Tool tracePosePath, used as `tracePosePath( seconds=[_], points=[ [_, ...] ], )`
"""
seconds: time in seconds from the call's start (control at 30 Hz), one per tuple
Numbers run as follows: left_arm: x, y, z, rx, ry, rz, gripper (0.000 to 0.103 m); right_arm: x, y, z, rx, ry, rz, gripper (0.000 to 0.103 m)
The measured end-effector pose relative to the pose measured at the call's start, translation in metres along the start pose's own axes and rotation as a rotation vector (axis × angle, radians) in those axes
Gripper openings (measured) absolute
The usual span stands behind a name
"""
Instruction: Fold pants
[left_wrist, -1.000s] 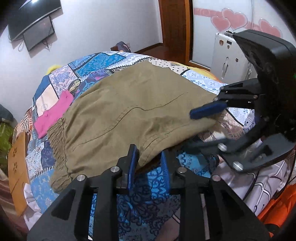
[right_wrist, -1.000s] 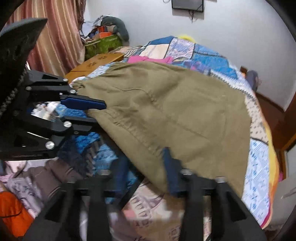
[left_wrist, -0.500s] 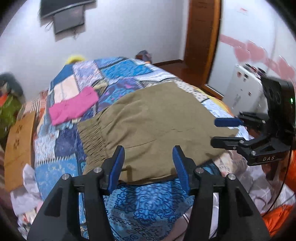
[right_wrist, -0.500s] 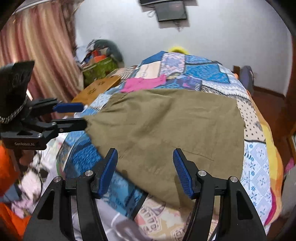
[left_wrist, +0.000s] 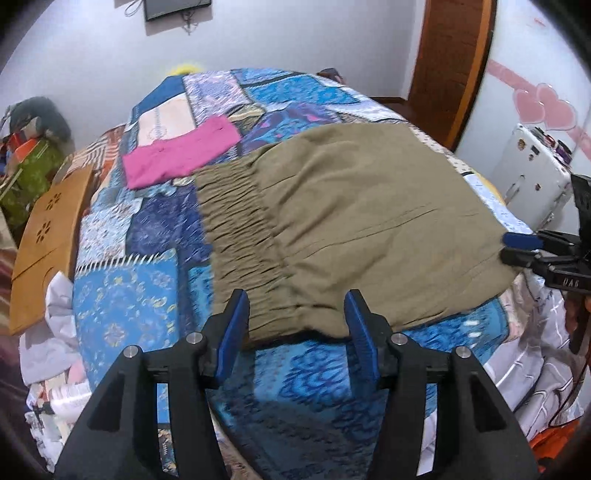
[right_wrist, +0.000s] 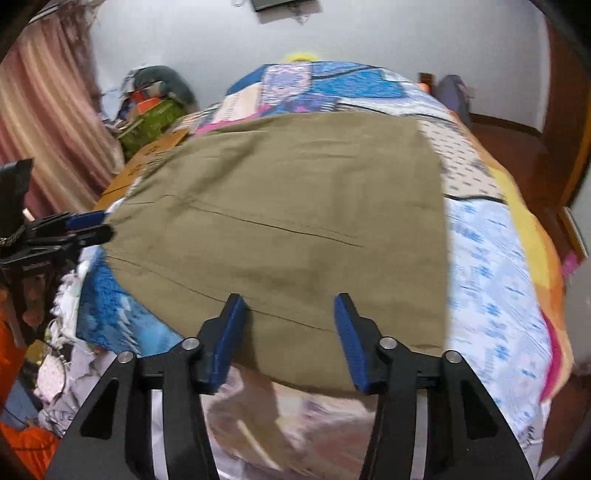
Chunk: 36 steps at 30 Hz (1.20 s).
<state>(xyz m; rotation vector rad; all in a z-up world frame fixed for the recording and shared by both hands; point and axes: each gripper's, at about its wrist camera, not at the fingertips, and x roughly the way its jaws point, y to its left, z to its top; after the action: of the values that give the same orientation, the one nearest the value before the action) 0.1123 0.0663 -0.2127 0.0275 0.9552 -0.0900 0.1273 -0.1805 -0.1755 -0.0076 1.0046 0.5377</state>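
Observation:
The olive-brown pants (left_wrist: 351, 221) lie flat and folded on the patchwork bedspread (left_wrist: 122, 310), elastic waistband (left_wrist: 240, 236) toward the left. They also fill the middle of the right wrist view (right_wrist: 295, 206). My left gripper (left_wrist: 297, 330) is open and empty, just short of the waistband's near edge. My right gripper (right_wrist: 290, 334) is open and empty over the near edge of the pants. Each gripper shows in the other's view, the right one (left_wrist: 524, 247) at the pants' right edge, the left one (right_wrist: 85, 229) at their left edge.
A folded pink garment (left_wrist: 181, 151) lies on the bed behind the waistband. A wooden board (left_wrist: 44, 236) leans at the bed's left side. A white appliance (left_wrist: 532, 177) stands at the right. Loose clothes (right_wrist: 55, 369) are piled by the near bed edge.
Both grippers let go of the pants and opened. They drew back toward the near edge of the bed. The pants now lie flat.

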Motion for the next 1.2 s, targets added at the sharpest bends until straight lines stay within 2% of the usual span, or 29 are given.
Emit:
tracePosePath(
  seconds=[0.07,0.13,0.23,0.4,0.53,0.77,1.03,1.2],
  points=[
    [0.001,0.009,-0.004,-0.037,0.007,-0.017,0.062,-0.002,-0.015,-0.005,0.037,0.008,-0.014,0.045],
    [0.002,0.015,-0.007,-0.083,0.013,-0.032,0.064,-0.006,-0.029,-0.012,0.086,0.007,0.022,0.043],
    [0.005,0.016,-0.01,-0.12,0.016,-0.038,0.065,-0.007,-0.029,-0.014,0.091,0.008,0.017,0.04],
    [-0.001,0.012,-0.003,-0.087,0.023,-0.004,0.065,-0.007,-0.017,-0.008,0.034,0.024,-0.034,0.043],
    [-0.018,0.014,0.012,-0.069,-0.017,0.011,0.065,-0.016,-0.02,0.0,0.018,0.003,-0.045,0.043],
    [-0.022,0.027,0.049,-0.078,-0.063,0.05,0.065,-0.027,-0.026,0.03,-0.007,-0.063,-0.063,0.043],
    [0.003,0.044,0.097,-0.087,-0.088,0.092,0.065,-0.019,-0.039,0.074,-0.04,-0.118,-0.092,0.047],
    [0.028,0.058,0.118,-0.114,-0.065,0.097,0.065,0.001,-0.052,0.105,-0.056,-0.123,-0.103,0.047]
  ],
)
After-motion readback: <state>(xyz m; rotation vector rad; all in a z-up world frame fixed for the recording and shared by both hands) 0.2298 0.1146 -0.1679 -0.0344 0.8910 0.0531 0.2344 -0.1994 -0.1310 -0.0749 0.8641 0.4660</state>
